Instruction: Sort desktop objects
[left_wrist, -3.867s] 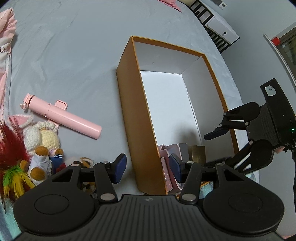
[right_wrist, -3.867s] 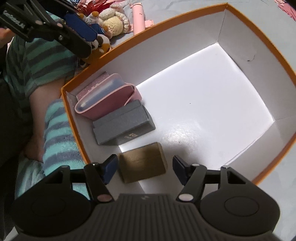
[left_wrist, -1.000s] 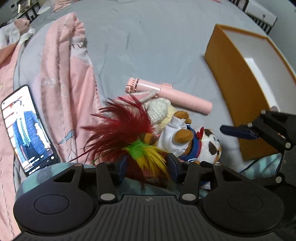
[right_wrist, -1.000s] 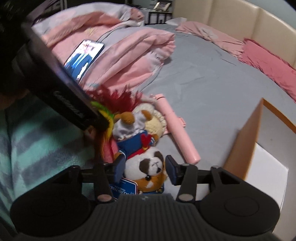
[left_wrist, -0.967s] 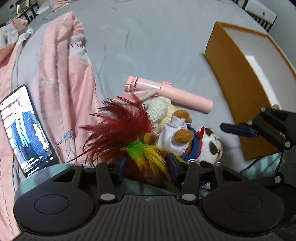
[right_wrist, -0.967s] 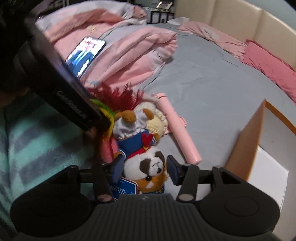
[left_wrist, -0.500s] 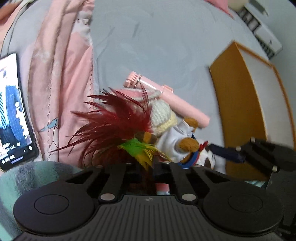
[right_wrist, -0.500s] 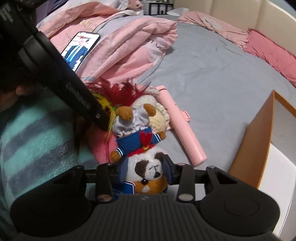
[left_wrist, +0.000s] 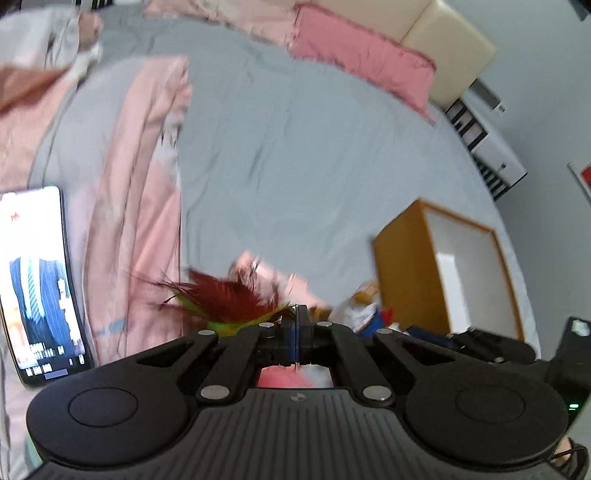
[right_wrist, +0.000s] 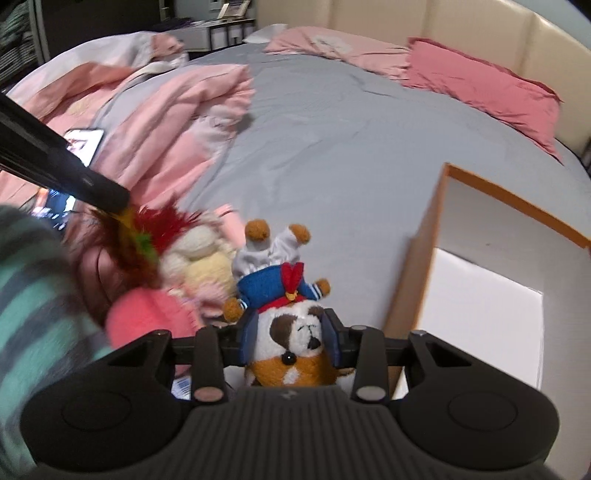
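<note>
My left gripper (left_wrist: 297, 325) is shut on the base of a red, green and yellow feather toy (left_wrist: 225, 299), whose plumes fan out to the left of the fingertips. In the right wrist view the same feather toy (right_wrist: 147, 229) hangs at the tip of the left gripper (right_wrist: 118, 201). My right gripper (right_wrist: 291, 341) is shut on the head of a plush dog (right_wrist: 291, 332) in a blue sailor top; the dog hangs upside down with its feet up. The orange box (right_wrist: 424, 277) with a white inside stands just to the right.
A cream crochet doll (right_wrist: 199, 258) and a round pink plush (right_wrist: 147, 317) lie beside the dog on the grey bedsheet (right_wrist: 332, 147). A lit phone (left_wrist: 37, 280) rests on the pink quilt (left_wrist: 140, 184) at the left. Pink pillows (right_wrist: 480, 85) line the headboard. A striped teal sleeve (right_wrist: 33, 295) fills the lower left.
The left jaws closed on the feather toy and rose with it. The right jaws closed on the plush dog's head and moved toward the box. Both views tilted up.
</note>
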